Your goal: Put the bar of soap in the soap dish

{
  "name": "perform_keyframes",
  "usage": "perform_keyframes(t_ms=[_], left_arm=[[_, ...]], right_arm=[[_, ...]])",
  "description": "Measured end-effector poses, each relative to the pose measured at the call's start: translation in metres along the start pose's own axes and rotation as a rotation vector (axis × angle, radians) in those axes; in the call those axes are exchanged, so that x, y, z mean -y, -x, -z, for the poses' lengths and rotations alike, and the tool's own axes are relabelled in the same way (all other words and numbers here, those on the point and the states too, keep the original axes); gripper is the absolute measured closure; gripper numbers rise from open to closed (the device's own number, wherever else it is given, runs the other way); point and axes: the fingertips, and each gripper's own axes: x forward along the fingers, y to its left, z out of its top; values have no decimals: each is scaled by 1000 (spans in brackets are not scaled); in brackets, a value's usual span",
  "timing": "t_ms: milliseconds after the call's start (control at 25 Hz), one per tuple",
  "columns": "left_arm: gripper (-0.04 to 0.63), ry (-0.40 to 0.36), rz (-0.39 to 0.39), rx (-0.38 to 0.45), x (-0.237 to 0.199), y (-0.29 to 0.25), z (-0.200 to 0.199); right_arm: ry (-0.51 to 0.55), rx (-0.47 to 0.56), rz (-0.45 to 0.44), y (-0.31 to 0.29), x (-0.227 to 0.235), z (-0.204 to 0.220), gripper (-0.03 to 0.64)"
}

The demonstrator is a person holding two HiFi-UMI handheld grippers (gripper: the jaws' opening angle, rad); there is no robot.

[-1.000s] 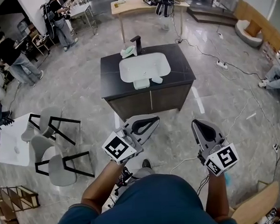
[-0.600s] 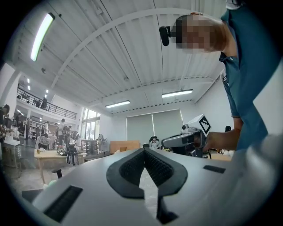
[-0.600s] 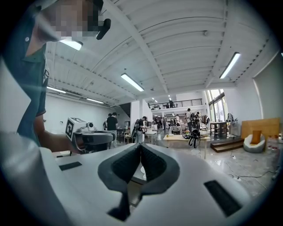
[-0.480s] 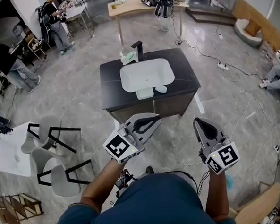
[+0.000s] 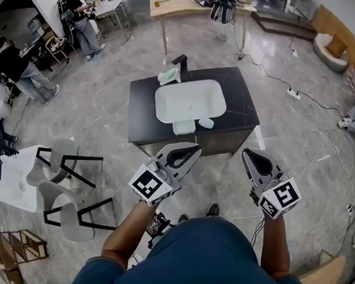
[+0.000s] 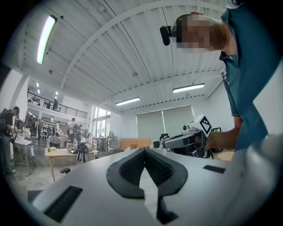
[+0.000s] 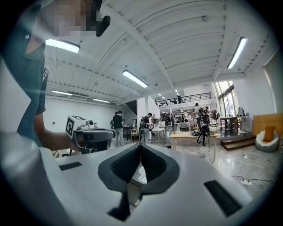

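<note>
A dark-topped counter [image 5: 143, 119] with a white sink [image 5: 190, 100] stands ahead of me on the floor. On its front edge lie a pale green rectangular soap dish [image 5: 184, 126] and, just to its right, a small white bar of soap [image 5: 206, 123]. My left gripper [image 5: 195, 148] [image 6: 143, 151] and right gripper [image 5: 246, 155] [image 7: 140, 145] are held level in front of my body, short of the counter. Both are shut with nothing between the jaws. Neither gripper view shows the soap or the dish.
A black faucet [image 5: 180, 65] and a green cloth-like thing [image 5: 169, 76] sit at the back of the sink. Grey chairs [image 5: 69, 193] and a white table [image 5: 15, 178] stand to my left. Cables [image 5: 294, 92] run over the floor at the right. People [image 5: 17, 67] stand at the back left.
The counter has drawn closer and lower in the head view as both grippers moved toward it. Both grippers have stayed shut.
</note>
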Motion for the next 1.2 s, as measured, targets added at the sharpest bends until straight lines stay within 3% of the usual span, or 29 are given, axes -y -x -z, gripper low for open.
perform_keyframes(t_ms=[320, 640, 1200], left_arm=[[594, -5, -91, 2, -27, -52, 5], [594, 4, -130, -19, -69, -59, 11], [594, 16, -62, -1, -189, -53, 22]], right_arm=[[3, -9, -91, -28, 61, 6, 603], [-31, -27, -141, -78, 80, 18, 602], [-31, -44, -75, -191, 98, 23, 603]])
